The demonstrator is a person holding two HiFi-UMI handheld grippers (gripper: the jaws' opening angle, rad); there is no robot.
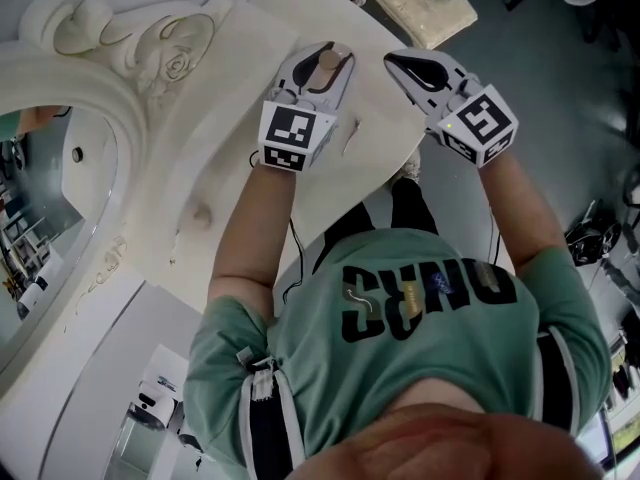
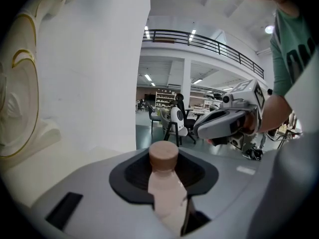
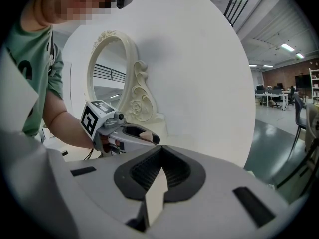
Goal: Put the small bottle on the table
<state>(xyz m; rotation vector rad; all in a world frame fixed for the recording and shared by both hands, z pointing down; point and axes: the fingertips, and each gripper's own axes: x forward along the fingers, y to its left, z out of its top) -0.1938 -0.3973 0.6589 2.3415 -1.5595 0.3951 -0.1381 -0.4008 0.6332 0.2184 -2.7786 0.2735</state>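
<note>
One white table [image 1: 235, 118] fills the left and middle of the head view, and on it stands one oval mirror [image 1: 60, 198] in a pale carved frame with scrolls and a rose. One person in a green shirt [image 1: 420, 318] leans over the table's edge with both forearms stretched out. Beyond the far corner of the table lies one beige padded cushion [image 1: 412, 3] with a small metal piece on top. There are two grippers, each with a cube of square markers. The left gripper [image 1: 324, 54] hangs over the tabletop near the mirror frame's base, its jaws clamped on the one small bottle [image 2: 167, 193], pale pink with a brown cap [image 2: 164, 155]. The bottle sits between the two jaws, its body pinched low in the gap and its cap pointing out past the black pads, away from the person. Whether it touches the tabletop cannot be told. The right gripper [image 1: 403, 65] is just beside the left one, over the table's edge, its jaws pressed together with nothing between them
</note>
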